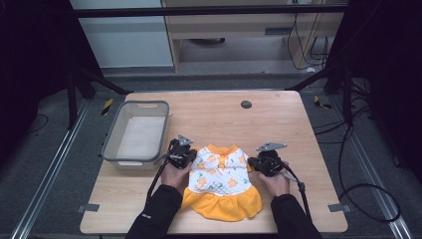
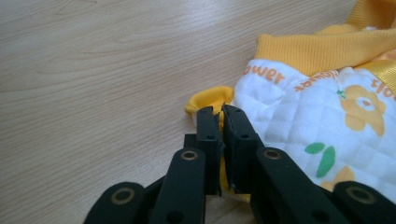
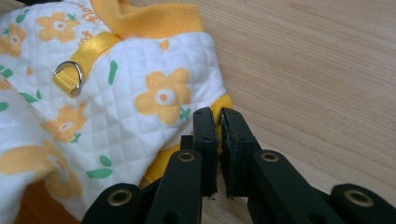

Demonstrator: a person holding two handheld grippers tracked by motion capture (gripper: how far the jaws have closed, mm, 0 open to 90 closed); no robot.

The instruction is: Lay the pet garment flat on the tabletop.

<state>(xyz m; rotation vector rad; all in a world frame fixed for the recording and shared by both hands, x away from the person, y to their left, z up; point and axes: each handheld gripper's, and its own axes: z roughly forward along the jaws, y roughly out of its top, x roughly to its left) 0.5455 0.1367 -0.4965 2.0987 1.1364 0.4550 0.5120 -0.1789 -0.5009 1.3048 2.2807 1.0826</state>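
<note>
The fingers [image 2: 208, 135] of the left gripper [image 2: 222, 122] are closed on the yellow sleeve edge [image 2: 208, 100] of a small dress [image 2: 322, 112]; a thin fold of the yellow cloth sits between the 2 black pads. The fingers [image 3: 205, 135] of the right gripper [image 3: 219, 122] are closed in the same way on the other sleeve [image 3: 225, 103], at the opposite side of the dress [image 3: 154, 93]. No gap is left at either pair, only the cloth.

In the high view, the left gripper [image 1: 180, 155] and the right gripper [image 1: 266, 162] stand at the 2 sides of the dress [image 1: 221, 181], each held by 1 hand [image 1: 174, 175] in a dark sleeve. The dress lies flat on the wooden table [image 1: 219, 117], near the person's edge, with its yellow collar away from the person and its yellow skirt toward the person. It is white with yellow flowers, and it has a yellow strap with a metal ring [image 3: 69, 72] on the back.

A grey bin [image 1: 137, 132] stands on the table to the left of the dress, just beside the left gripper. As far as I can see, nothing lies in it.

I judge that the work is at its beginning. The grip on both sleeves is made, and this is the only part finished. The dress is not yet lifted from the table. What is left is probably to raise it, or fold it, and maybe to bring it to the bin.
</note>
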